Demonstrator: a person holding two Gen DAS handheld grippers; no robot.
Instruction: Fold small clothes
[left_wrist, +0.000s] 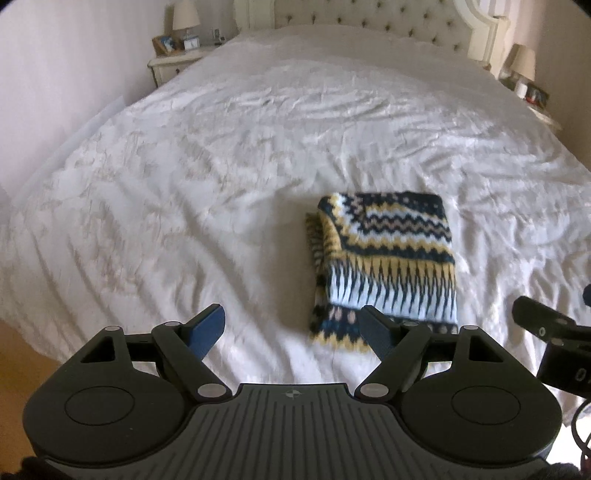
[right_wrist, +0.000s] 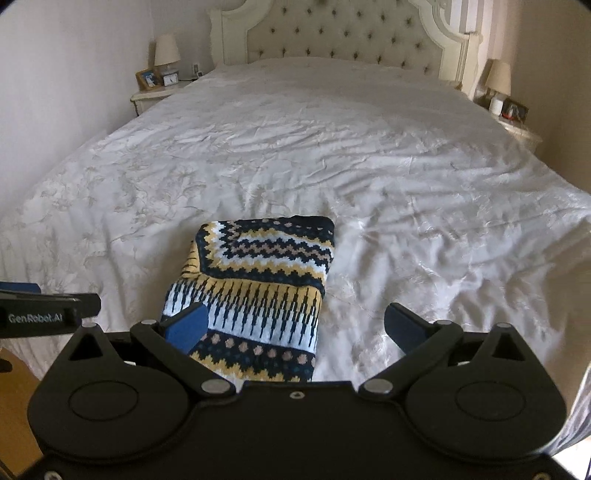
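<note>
Left wrist view: left tool (left_wrist: 291, 328), lower centre, spread wide and grasping nothing; folded patterned knit (left_wrist: 384, 266) lies right of centre on the white bed (left_wrist: 221, 147). Right wrist view: right tool (right_wrist: 295, 328) likewise released, above the knit's near edge

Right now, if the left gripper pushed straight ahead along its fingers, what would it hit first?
Probably bare bedspread. The left gripper is open and empty; the folded knit garment sits right of its line, though depth is uncertain.
</note>
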